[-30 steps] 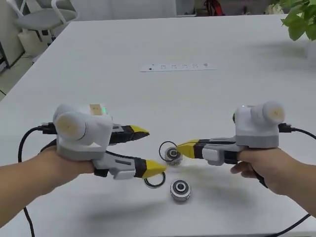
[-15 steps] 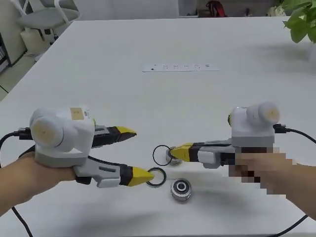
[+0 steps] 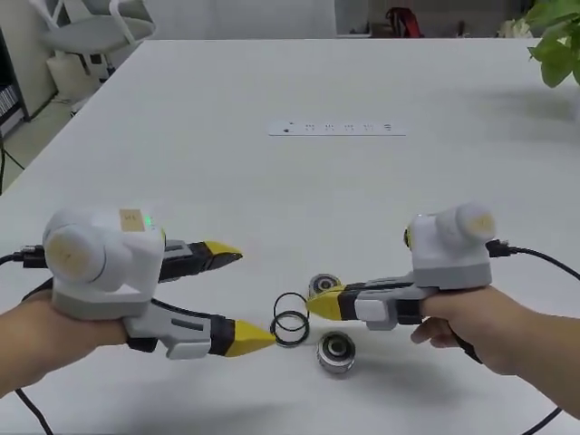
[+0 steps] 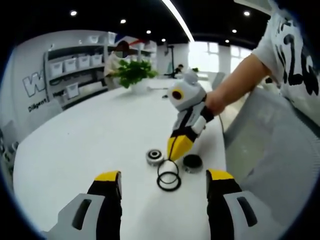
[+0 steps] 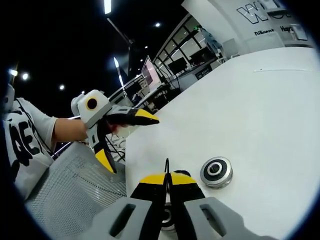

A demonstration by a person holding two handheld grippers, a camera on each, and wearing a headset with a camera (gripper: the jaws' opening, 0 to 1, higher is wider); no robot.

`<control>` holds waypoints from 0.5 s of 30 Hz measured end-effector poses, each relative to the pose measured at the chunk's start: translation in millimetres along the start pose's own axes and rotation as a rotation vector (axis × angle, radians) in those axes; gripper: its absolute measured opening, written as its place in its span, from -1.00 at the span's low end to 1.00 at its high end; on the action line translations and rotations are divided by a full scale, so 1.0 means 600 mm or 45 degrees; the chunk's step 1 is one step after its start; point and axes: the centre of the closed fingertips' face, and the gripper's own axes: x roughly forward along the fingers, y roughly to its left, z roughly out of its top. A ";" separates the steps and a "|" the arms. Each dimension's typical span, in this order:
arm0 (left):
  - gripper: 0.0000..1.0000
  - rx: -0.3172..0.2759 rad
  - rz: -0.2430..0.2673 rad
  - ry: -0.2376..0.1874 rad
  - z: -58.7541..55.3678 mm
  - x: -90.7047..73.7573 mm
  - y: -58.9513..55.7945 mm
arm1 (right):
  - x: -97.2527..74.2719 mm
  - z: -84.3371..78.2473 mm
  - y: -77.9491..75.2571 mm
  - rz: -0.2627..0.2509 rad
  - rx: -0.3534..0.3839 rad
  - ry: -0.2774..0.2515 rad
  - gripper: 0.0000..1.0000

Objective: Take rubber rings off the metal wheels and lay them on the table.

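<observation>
My right gripper [image 3: 319, 304] is shut on a thin black rubber ring [image 3: 290, 304], held just above a second ring [image 3: 290, 327] that lies flat on the white table [image 3: 299, 190]. Two metal wheels rest close by: one [image 3: 323, 285] behind the right jaws, one [image 3: 337, 351] in front of them. The left gripper [image 3: 237, 294] stands wide open to the left of the rings, nothing between its jaws. In the left gripper view both rings [image 4: 168, 179] lie ahead between the jaws, with the right gripper [image 4: 179, 146] above them. In the right gripper view the ring [image 5: 166, 167] shows edge-on in the shut jaws, beside a wheel [image 5: 216, 171].
A white power strip [image 3: 335, 128] lies further back at mid table. Plant leaves [image 3: 557, 45] hang over the far right corner, and a chair [image 3: 86, 32] stands past the far left edge. Cables trail from both grippers toward me.
The right gripper has drawn the ring off the far wheel and carried it left and down, over the lying ring. The left gripper has backed away to the left.
</observation>
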 end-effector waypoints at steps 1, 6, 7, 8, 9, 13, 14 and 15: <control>0.39 0.003 0.001 0.004 -0.001 -0.001 0.000 | 0.001 -0.002 0.000 -0.001 -0.001 0.005 -1.00; 0.39 0.003 0.007 0.009 -0.005 -0.002 0.001 | 0.002 -0.009 -0.014 -0.026 -0.006 0.034 -1.00; 0.39 0.003 0.008 0.010 -0.005 -0.002 0.001 | 0.002 -0.010 -0.015 -0.027 -0.004 0.037 -1.00; 0.39 0.002 0.009 0.011 -0.006 -0.002 0.001 | 0.003 -0.011 -0.016 -0.031 -0.004 0.041 -1.00; 0.39 0.000 0.010 0.013 -0.007 -0.003 0.001 | 0.003 -0.013 -0.018 -0.036 -0.007 0.046 -1.00; 0.38 -0.005 0.011 0.017 -0.011 -0.003 -0.001 | 0.005 -0.021 -0.025 -0.056 -0.011 0.069 -1.00; 0.38 -0.005 0.011 0.019 -0.012 -0.003 -0.002 | 0.005 -0.022 -0.026 -0.060 -0.013 0.072 -1.00; 0.38 -0.004 0.011 0.022 -0.013 -0.003 -0.002 | 0.005 -0.022 -0.028 -0.064 -0.014 0.074 -1.00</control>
